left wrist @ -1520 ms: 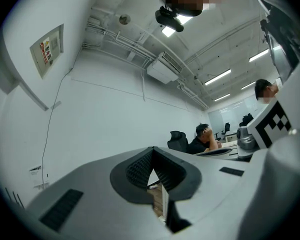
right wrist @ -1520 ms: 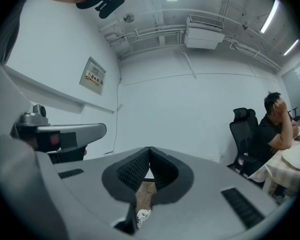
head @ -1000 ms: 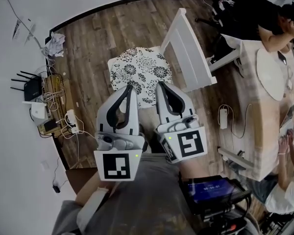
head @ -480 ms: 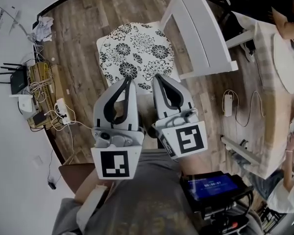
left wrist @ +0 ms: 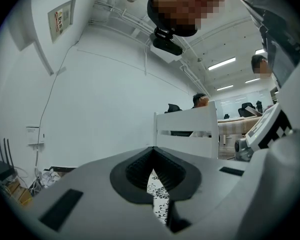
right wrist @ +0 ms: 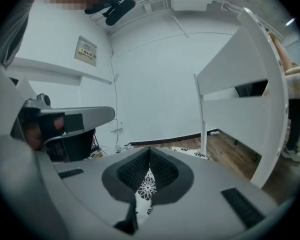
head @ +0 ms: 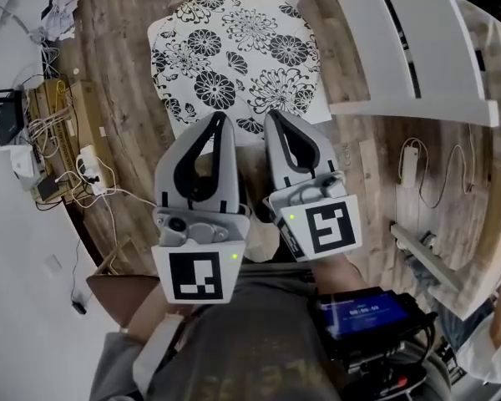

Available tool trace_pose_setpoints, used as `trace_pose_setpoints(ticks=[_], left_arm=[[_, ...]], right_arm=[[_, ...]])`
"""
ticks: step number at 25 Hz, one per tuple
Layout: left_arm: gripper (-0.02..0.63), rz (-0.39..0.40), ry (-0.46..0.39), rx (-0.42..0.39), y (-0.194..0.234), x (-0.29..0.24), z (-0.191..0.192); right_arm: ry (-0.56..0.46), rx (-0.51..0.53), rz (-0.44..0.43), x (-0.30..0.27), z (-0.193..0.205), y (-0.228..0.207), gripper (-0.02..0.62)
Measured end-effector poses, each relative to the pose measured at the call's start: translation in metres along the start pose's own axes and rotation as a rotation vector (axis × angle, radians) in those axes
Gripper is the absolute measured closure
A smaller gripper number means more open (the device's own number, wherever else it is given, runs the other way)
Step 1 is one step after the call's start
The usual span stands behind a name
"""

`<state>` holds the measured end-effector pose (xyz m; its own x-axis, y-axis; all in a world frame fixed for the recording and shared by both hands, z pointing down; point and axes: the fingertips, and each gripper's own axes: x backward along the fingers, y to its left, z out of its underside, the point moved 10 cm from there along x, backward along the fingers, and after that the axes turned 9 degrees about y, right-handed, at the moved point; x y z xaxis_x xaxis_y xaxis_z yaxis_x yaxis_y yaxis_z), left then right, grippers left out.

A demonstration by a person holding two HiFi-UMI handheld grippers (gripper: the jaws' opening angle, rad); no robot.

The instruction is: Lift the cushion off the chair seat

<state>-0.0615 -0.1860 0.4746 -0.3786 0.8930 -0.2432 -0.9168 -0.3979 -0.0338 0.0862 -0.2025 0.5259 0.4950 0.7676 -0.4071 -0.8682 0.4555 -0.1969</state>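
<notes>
Head view: cushion (head: pixel 234 53) beyond hand-held grippers (head: pixel 220 119) (head: pixel 271 117)

The black-and-white floral fabric cushion (head: pixel 238 53) lies on the white wooden chair (head: pixel 417 48), whose backrest stands to its right. The left tongs (head: pixel 220 117) and the right tongs (head: pixel 271 115) sit side by side at the cushion's near edge. A black router (head: pixel 8 119) and tangled white cables (head: pixel 88 164) lie on the wooden plank floor (head: pixel 125 65) to the left.

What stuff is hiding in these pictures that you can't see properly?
Cushion near edge: head view, covered by the left gripper and right gripper.
Chair seat: head view, mostly under the cushion.
Chair back's top: head view, cut off by the picture's upper edge.
Wall sign: left gripper view, print too small to read.
</notes>
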Motion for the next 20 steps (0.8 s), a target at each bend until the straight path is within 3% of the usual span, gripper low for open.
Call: trace_pose_setpoints(ticks=[4,10,20], left_arm=[[0.600,0.000,0.003,0.009,-0.006,-0.013,0.034],[0.600,-0.023,0.002,0.027,-0.003,-0.023,0.067],[0.600,-0.059,0.022,0.045,0.000,-0.026,0.100]], right_arm=[[0.033,-0.045,-0.014,-0.019,0.043,-0.011,0.589],[0.106,-0.017,0.000,-0.054,0.097,-0.021,0.588],[0.282,-0.012,0.014,-0.091,0.151,-0.023,0.589]])
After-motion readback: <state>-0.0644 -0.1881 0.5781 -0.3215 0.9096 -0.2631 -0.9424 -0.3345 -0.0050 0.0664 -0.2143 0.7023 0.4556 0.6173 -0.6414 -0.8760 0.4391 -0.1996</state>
